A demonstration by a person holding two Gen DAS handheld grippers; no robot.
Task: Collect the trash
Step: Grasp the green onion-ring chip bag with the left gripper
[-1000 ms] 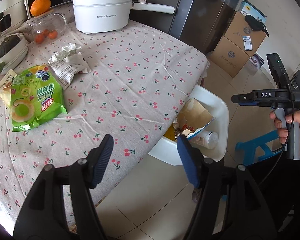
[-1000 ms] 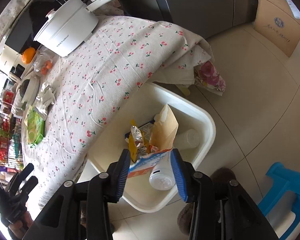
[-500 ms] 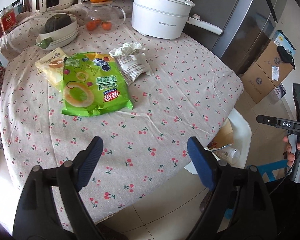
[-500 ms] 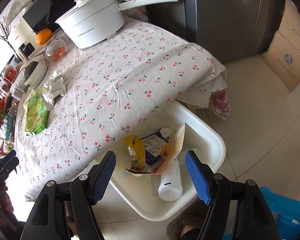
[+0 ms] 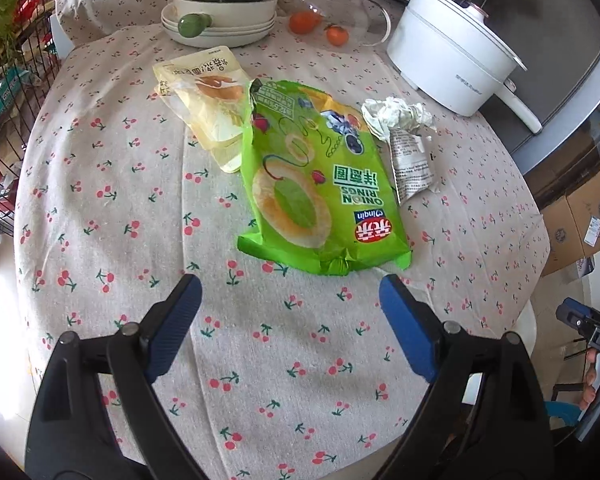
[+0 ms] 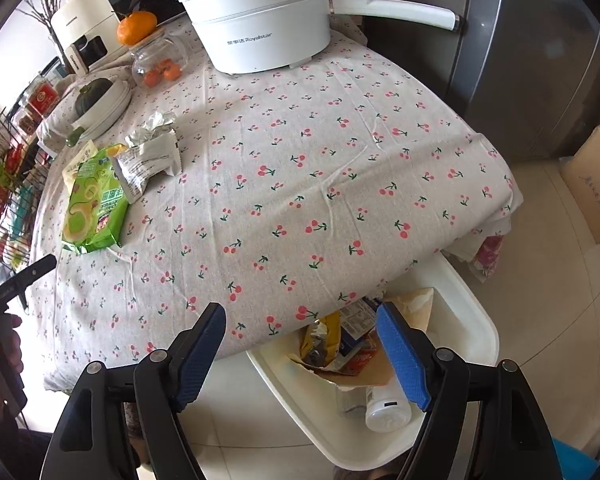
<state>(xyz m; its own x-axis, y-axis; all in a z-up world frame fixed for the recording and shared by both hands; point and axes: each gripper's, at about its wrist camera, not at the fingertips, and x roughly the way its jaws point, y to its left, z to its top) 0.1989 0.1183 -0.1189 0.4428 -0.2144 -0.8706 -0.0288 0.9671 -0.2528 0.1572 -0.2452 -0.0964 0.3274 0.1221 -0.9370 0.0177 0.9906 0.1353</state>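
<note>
The left gripper (image 5: 290, 298) is hovering at the lower centre of the left wrist view, jaws spread wide and holding nothing, pointed at the flat green onion-ring snack bag (image 5: 318, 184) lying just beyond its blue fingertips (image 5: 396, 292). The right gripper (image 6: 300, 330) is hanging at the bottom of the right wrist view, jaws likewise spread and empty, above the white plastic trash bin (image 6: 474, 334) standing on the floor beside the table edge.

Trash remaining on the cherry-print tablecloth (image 5: 112, 216): the green bag at frame centre; a pale yellow transparent snack pouch (image 5: 208, 100) partly tucked under the bag's upper left edge; a crumpled white printed wrapper (image 5: 408, 148) touching the bag's upper right side. The bin is already holding a brown paper bag (image 6: 412, 308), foil packets and a white bottle (image 6: 386, 404).

Judgement on the step in hand: the green bag is lying flat, so a straight descent is likely to pinch the cloth as well. The crimped near end is standing slightly proud and is offering the better purchase; the fingers should be closing across that seam only.

Clearance: open cloth is lying at the left and lower parts of the frame. A white electric pot (image 5: 450, 62), a glass jar (image 5: 340, 8) and stacked white bowls holding a dark green squash (image 5: 220, 20) are crowding the upper edge, well apart from the bag. The table edge toward the bin is falling away at lower right, so the carry path there appears unobstructed.
</note>
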